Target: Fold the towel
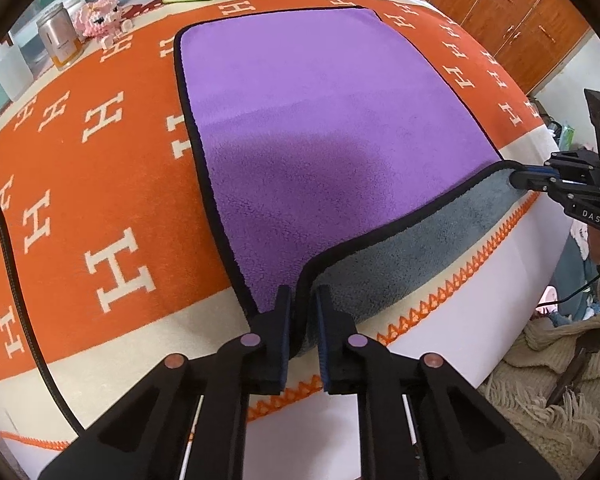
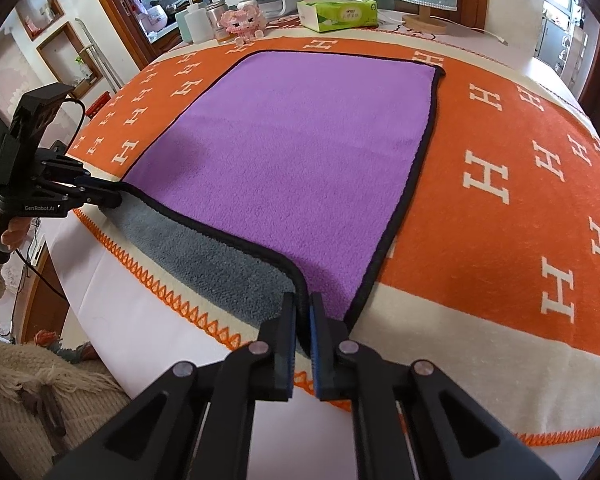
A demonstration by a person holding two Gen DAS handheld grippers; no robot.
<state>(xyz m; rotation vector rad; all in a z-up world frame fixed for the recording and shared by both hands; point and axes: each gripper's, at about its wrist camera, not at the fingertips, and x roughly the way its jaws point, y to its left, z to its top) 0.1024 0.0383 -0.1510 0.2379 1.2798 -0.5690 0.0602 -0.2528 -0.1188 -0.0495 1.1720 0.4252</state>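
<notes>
A purple towel [image 1: 320, 120] with black trim and a grey underside [image 1: 412, 248] lies flat on the orange blanket. My left gripper [image 1: 304, 300] is shut on its near left corner, lifted so the grey side shows. My right gripper [image 1: 516, 178] is shut on the near right corner. In the right wrist view the towel [image 2: 292, 152] spreads ahead. My right gripper [image 2: 302, 304] pinches the trim, and my left gripper [image 2: 112, 200] holds the other near corner at the left. The near edge curls up between the two.
The orange and cream blanket [image 1: 100, 184] covers the table [image 2: 500, 208]. At the far edge stand a tissue box [image 2: 338, 12], a pink toy [image 2: 244, 24], jars [image 1: 60, 36] and a lamp base [image 2: 424, 22]. Wooden cabinets [image 1: 500, 8] are beyond the table. A black cable [image 1: 16, 280] crosses the left.
</notes>
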